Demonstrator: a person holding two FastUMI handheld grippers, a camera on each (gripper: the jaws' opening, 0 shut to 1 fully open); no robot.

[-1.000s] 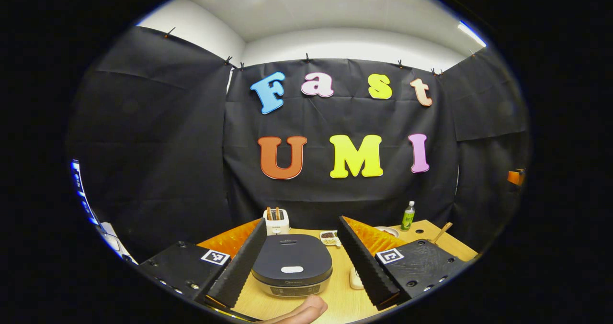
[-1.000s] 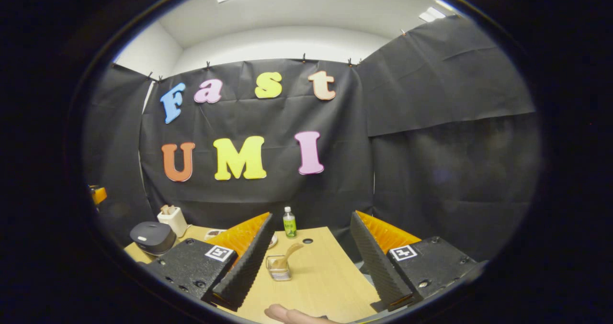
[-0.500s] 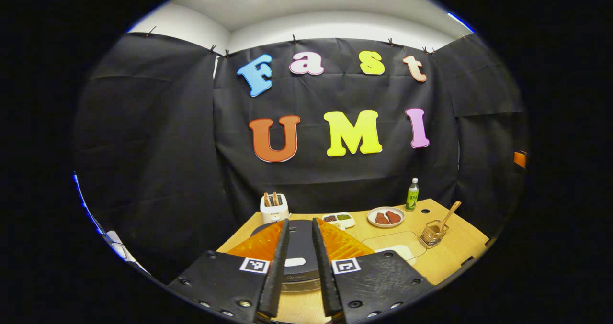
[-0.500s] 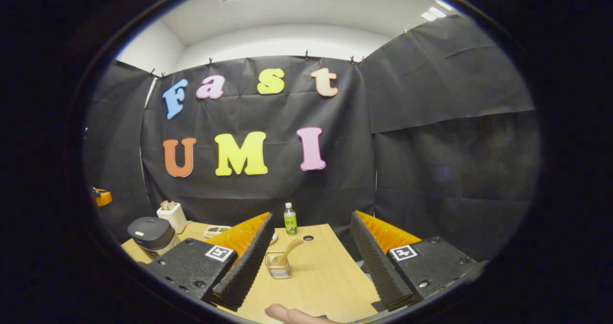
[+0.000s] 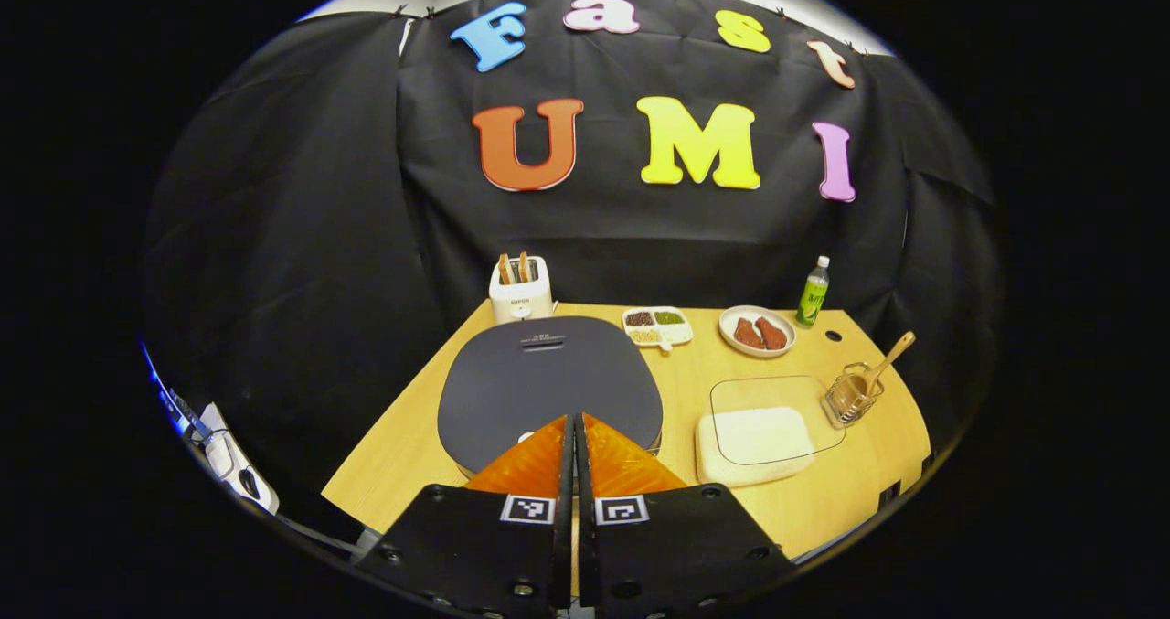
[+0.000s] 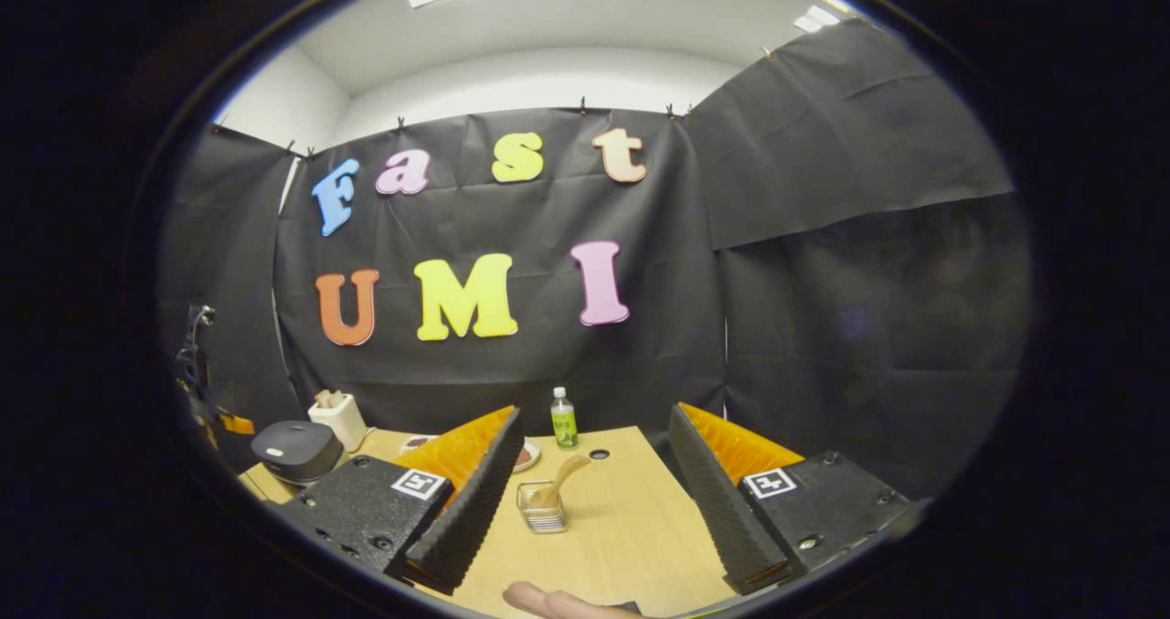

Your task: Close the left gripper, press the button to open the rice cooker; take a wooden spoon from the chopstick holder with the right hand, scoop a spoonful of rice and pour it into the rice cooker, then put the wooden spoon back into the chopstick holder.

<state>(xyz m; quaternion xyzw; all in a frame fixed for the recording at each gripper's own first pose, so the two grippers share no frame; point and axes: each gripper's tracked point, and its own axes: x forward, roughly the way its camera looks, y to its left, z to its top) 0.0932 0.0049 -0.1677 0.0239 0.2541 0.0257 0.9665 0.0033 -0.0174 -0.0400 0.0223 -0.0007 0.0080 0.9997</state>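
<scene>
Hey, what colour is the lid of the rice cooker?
The rice cooker lid is dark grey, matte and plain; it shows best in the left gripper view.

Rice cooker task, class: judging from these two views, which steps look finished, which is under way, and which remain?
Done: the left gripper is shut, poised at the front edge of the rice cooker. In hand: pressing the button; the lid looks closed. Left: the right gripper is open, holding nothing; the wooden spoon stands in the chopstick holder, so scooping from the rice container, pouring and returning all remain.
</scene>
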